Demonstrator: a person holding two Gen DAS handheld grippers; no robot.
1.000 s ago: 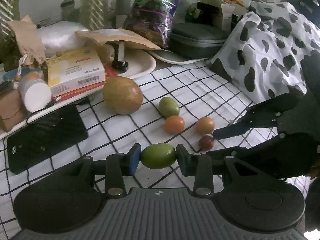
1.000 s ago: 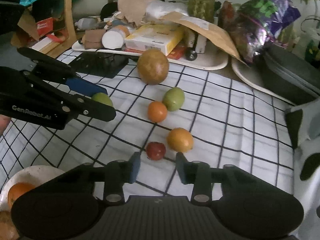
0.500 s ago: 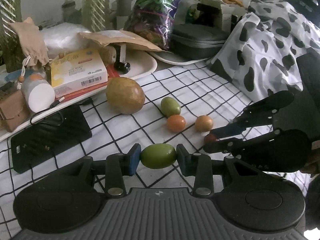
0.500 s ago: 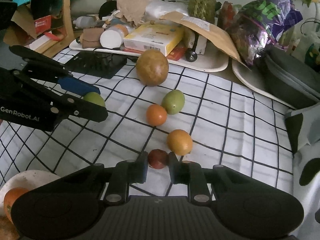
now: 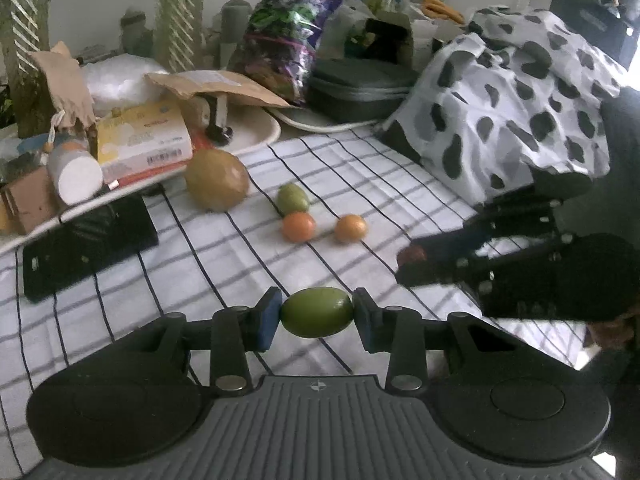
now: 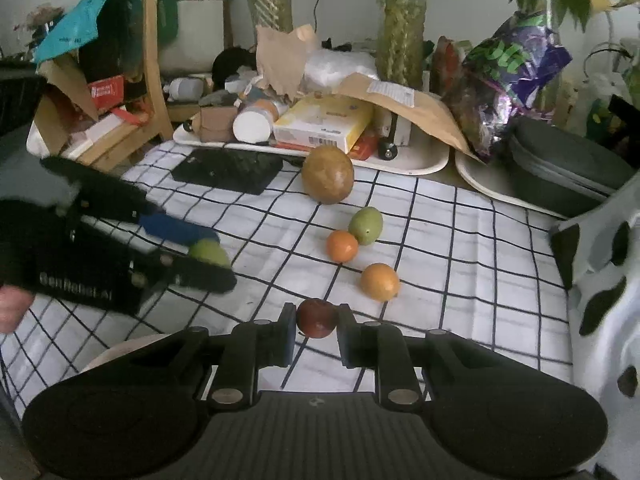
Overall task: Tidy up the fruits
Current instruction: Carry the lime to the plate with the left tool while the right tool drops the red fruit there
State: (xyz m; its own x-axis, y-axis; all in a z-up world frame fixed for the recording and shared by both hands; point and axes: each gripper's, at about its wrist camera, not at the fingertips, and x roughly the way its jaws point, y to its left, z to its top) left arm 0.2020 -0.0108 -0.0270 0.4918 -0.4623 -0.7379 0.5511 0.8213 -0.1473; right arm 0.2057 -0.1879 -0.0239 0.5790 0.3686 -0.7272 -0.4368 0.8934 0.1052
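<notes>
My left gripper (image 5: 316,312) is shut on a green oval fruit (image 5: 317,312), held above the checked cloth; it also shows in the right wrist view (image 6: 210,252). My right gripper (image 6: 317,318) is shut on a small dark red fruit (image 6: 317,317), lifted off the cloth; it shows in the left wrist view (image 5: 412,255). On the cloth lie a large brown round fruit (image 6: 327,174), a green fruit (image 6: 366,225) and two orange fruits (image 6: 342,246) (image 6: 380,281).
A white plate (image 6: 120,352) edge shows at lower left of the right wrist view. A black flat device (image 6: 228,170), a cluttered white tray (image 6: 416,164), a grey case (image 6: 568,168) and a cow-print cloth (image 5: 520,92) border the checked cloth.
My right gripper closed on the dark red fruit and lifted it back from the orange fruit. My left gripper kept its green fruit and drew back and up.
</notes>
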